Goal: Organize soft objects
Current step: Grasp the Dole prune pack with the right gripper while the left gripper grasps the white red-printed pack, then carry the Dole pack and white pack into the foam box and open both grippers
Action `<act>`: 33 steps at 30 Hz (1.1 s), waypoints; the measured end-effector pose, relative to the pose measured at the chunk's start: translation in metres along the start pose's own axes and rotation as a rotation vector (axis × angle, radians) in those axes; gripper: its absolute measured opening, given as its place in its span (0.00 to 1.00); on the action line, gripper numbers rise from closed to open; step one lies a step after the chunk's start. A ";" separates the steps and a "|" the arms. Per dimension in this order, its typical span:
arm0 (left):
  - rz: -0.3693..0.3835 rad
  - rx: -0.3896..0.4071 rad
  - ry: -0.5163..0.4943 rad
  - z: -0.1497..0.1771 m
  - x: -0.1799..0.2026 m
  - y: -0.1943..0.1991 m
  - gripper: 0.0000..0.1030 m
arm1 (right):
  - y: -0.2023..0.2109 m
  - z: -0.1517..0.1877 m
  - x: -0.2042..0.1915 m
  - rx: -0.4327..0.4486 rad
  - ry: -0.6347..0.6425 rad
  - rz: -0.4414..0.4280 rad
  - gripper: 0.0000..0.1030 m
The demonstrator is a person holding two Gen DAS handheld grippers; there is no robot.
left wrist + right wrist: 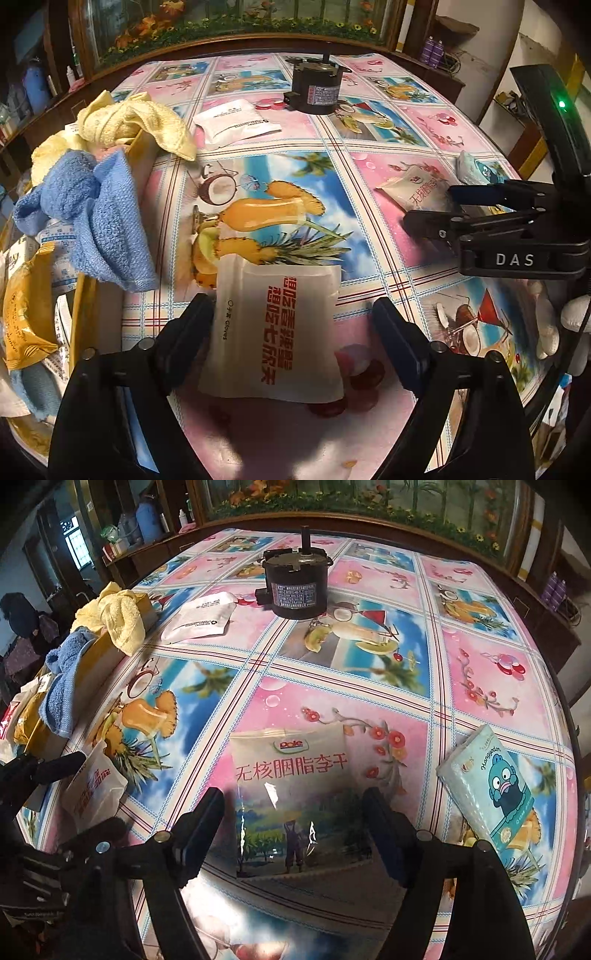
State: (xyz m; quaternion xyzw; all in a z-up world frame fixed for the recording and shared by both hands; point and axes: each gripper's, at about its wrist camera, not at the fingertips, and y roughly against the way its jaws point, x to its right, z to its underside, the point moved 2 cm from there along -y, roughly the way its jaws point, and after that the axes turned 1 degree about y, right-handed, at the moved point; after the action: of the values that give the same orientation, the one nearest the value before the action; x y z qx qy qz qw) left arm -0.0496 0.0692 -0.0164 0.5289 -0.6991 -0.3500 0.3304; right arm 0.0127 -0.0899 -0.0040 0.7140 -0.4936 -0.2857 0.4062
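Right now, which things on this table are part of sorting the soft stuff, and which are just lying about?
Job:
glove packet
plum pouch
tissue pack
white packet
yellow towel
blue towel
box

Lying about:
motor
bottles

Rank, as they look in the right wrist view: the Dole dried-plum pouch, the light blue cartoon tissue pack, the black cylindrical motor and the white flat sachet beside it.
1. Dole dried-plum pouch, nearest the camera, so enlarged
2. Light blue cartoon tissue pack
3. Black cylindrical motor and white flat sachet: alike, unranked
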 end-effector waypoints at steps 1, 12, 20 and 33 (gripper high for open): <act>0.010 -0.007 -0.008 0.000 0.001 -0.001 0.94 | -0.001 -0.001 -0.002 -0.001 0.012 0.012 0.75; 0.034 0.044 -0.068 0.003 0.014 0.007 0.44 | 0.009 0.010 -0.001 0.034 0.018 -0.030 0.59; 0.118 0.094 -0.020 0.007 0.009 0.031 0.44 | 0.021 0.022 0.007 0.062 -0.068 -0.124 0.56; 0.050 0.229 0.158 -0.003 -0.082 0.112 0.44 | 0.054 0.005 -0.031 0.134 -0.039 -0.250 0.56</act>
State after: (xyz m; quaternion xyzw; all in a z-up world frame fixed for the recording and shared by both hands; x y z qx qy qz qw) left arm -0.0855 0.1704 0.0714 0.5713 -0.7193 -0.2169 0.3304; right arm -0.0276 -0.0723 0.0398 0.7897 -0.4266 -0.3143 0.3091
